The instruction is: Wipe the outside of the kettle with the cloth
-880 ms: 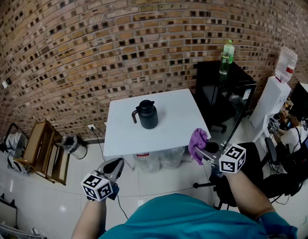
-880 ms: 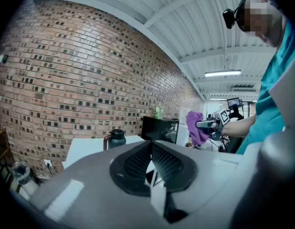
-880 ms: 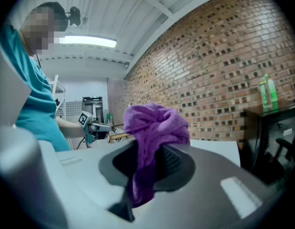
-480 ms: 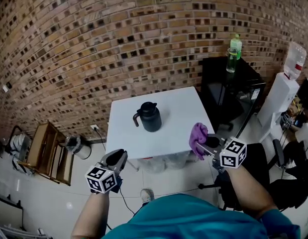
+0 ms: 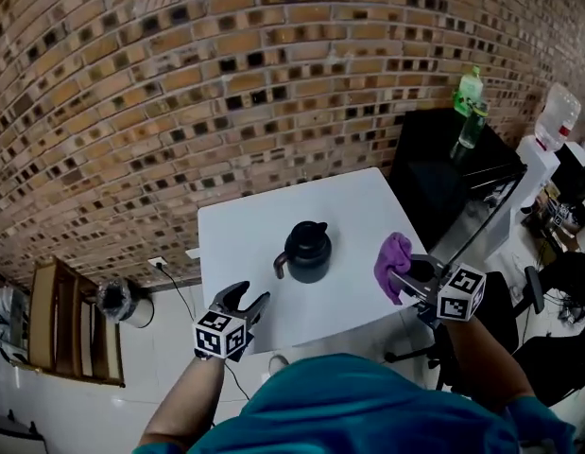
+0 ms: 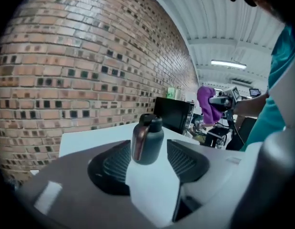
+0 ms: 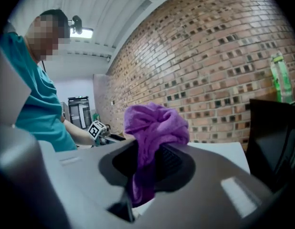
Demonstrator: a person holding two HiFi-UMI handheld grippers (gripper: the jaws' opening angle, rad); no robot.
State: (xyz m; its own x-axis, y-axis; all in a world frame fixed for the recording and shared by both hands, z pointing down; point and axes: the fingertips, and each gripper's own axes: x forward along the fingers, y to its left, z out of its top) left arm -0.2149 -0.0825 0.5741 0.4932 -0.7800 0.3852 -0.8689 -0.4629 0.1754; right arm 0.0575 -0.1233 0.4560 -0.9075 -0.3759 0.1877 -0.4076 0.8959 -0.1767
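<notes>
Closer now to the white table (image 5: 240,239) bearing the black kettle (image 5: 307,251), the left gripper (image 5: 247,301) hovers at its 7 o'clock, jaws half apart, empty; the right gripper (image 5: 405,277) at 3 o'clock pinches the purple cloth (image 5: 393,261).

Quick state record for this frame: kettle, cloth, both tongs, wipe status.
kettle: dark, upright on the white table, handle toward the left tongs
cloth: purple, bunched, not touching the kettle
left tongs: open, empty, at the table's near edge, short of the kettle
right tongs: shut on the cloth, right of the kettle, apart from it
wipe: not yet begun
</notes>
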